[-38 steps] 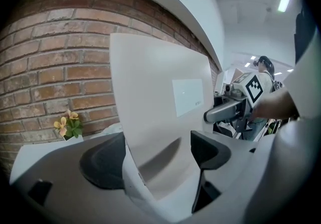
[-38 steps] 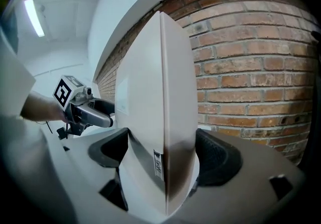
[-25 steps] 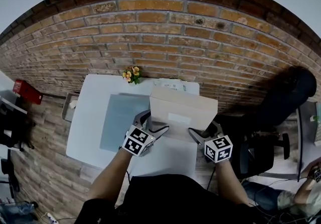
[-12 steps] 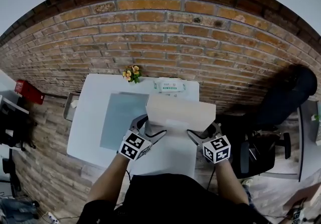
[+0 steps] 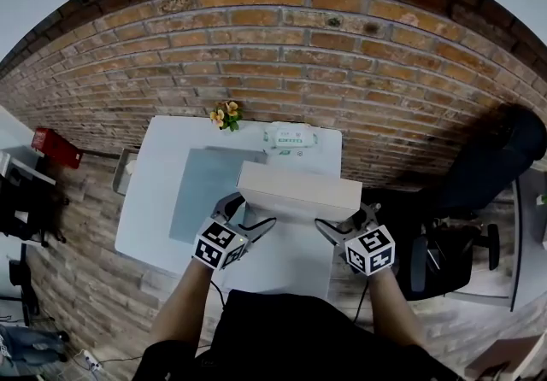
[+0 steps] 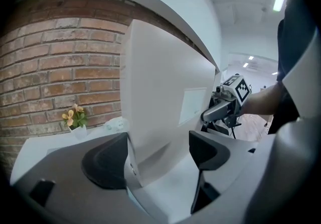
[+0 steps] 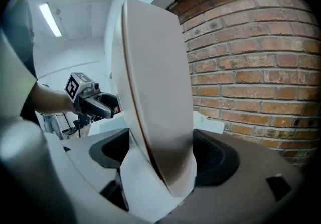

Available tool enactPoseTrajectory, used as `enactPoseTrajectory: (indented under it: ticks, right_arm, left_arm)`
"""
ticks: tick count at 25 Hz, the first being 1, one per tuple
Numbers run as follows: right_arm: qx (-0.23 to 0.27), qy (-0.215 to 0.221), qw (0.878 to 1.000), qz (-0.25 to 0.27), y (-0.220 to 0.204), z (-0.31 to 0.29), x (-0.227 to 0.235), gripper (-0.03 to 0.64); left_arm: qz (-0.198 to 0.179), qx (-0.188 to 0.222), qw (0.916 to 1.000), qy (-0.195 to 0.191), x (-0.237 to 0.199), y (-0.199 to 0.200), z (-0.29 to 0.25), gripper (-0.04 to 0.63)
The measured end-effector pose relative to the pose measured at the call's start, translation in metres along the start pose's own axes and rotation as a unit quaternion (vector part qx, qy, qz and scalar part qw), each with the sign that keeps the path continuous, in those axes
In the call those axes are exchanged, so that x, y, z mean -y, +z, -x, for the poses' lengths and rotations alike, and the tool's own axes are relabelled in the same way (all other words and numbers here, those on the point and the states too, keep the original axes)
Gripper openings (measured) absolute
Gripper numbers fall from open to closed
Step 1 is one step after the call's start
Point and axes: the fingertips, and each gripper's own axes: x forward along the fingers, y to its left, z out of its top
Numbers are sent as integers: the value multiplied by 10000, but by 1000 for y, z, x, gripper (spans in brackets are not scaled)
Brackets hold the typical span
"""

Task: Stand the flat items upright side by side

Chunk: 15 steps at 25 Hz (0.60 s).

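- Flat box [image 5: 299, 191] stands up on one long edge, spanning from the left gripper [image 5: 248, 215] to the right gripper [image 5: 346, 221], one end between each pair of jaws. It is over the white counter [image 5: 154, 200]; whether its lower edge rests there I cannot tell.
- The right gripper view shows the box's end filling the gap. Jaws are set wide, both pads pressed on the broad faces, a firm hold.
- The left gripper view shows jaws wide and closing on the other end. One pad lies against the box; the other seems to meet it only near its tip.
- Only the left gripper view shows the pale label [image 6: 193, 106] on the broad face. The head view catches just the narrow top edge.
- Only the head view shows the grey mat [image 5: 201, 191], lying flat just outside the left jaws.
- Beyond both pairs of jaws, by the brick wall [image 5: 299, 55], are a small flower pot [image 5: 226, 114] and a white-and-green packet [image 5: 289, 137].
- A second ago the box leaned back, with its broad face and label turned up to the head view and the packet partly behind it. Now the box is upright and the packet is in full view. Both grippers are on the same ends as before.
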Motion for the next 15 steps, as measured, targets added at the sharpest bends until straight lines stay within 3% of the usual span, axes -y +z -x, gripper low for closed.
enactPoseTrajectory:
  ticks: [8, 15]
  right_arm:
    - [24, 164, 9998, 110, 8, 6, -4, 404]
    - [87, 194, 9997, 136, 15, 11, -9, 407]
  left_arm:
    - [88, -22, 9999, 134, 3, -3, 2, 397]
    - [50, -83, 10000, 15, 3, -3, 5, 397]
